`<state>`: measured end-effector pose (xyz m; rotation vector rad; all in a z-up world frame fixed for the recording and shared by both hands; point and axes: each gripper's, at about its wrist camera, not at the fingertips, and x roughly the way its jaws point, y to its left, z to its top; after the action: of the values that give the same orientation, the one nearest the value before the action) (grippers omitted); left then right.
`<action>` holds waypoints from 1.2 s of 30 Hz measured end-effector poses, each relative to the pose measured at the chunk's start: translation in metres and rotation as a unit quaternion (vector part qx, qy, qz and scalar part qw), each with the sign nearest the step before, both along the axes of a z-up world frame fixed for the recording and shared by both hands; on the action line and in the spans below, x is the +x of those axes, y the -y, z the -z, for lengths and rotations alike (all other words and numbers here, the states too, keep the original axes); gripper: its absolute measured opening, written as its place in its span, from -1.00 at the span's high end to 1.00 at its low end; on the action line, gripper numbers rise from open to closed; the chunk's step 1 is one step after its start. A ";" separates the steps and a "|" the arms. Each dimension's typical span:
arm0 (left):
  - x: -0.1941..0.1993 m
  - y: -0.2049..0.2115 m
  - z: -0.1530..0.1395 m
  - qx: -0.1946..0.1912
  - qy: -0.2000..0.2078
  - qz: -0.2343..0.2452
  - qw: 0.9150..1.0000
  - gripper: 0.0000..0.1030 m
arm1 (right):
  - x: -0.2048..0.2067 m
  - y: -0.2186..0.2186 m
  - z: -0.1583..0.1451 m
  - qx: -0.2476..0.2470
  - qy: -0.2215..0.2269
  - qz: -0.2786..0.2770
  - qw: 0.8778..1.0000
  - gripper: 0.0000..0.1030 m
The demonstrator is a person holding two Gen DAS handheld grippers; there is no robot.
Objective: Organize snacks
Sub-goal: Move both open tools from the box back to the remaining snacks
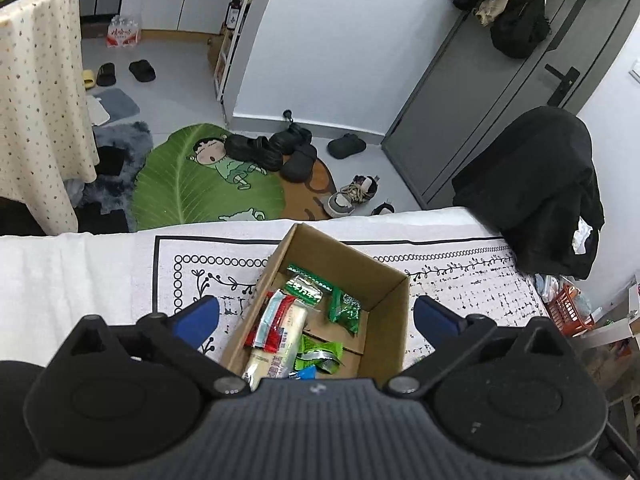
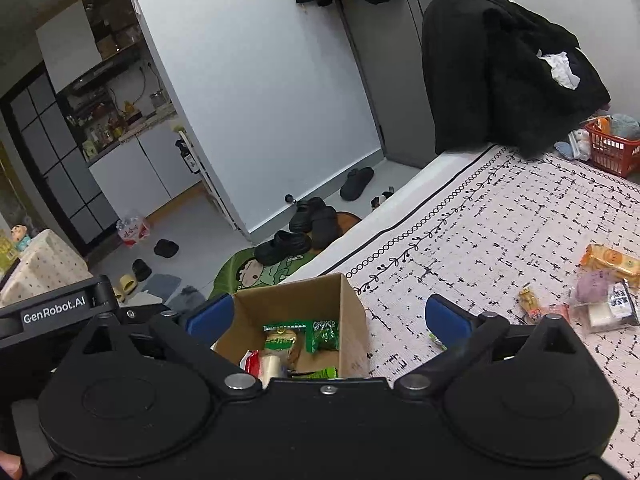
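A patterned cloth covers the table. Near its far edge stands an open box with snacks inside. More snacks lie loose on the cloth, well right of it. Left gripper and right gripper hang above the box, jaws wide apart, holding nothing.

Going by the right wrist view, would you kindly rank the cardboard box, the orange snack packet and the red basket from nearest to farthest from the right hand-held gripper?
1. Cardboard box: just ahead, between the open fingers of the right hand-held gripper.
2. Orange snack packet: farther right on the cloth.
3. Red basket: far right corner, beside the black coat.
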<state>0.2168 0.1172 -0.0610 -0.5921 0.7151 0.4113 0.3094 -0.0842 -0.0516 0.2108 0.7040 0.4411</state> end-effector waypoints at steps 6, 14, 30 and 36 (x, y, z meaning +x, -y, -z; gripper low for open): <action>-0.004 0.020 -0.009 0.022 0.006 -0.003 1.000 -1.00 | -0.005 0.020 -0.001 0.004 -0.007 0.001 1.000 -1.00; -0.011 0.049 -0.016 0.033 0.012 0.003 0.999 -1.00 | -0.015 0.044 -0.004 0.006 -0.002 0.001 1.000 -1.00; -0.009 0.104 -0.021 0.063 0.009 0.024 0.998 -1.00 | -0.014 0.107 -0.005 0.031 -0.015 0.039 0.999 -1.00; -0.002 0.123 -0.019 0.070 0.004 0.040 0.997 -1.00 | -0.007 0.133 0.001 0.040 -0.030 0.064 0.997 -1.00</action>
<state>0.2152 -0.0057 -0.0422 -0.4313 0.6931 0.3814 0.3023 -0.2171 -0.0522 0.3432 0.7281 0.3413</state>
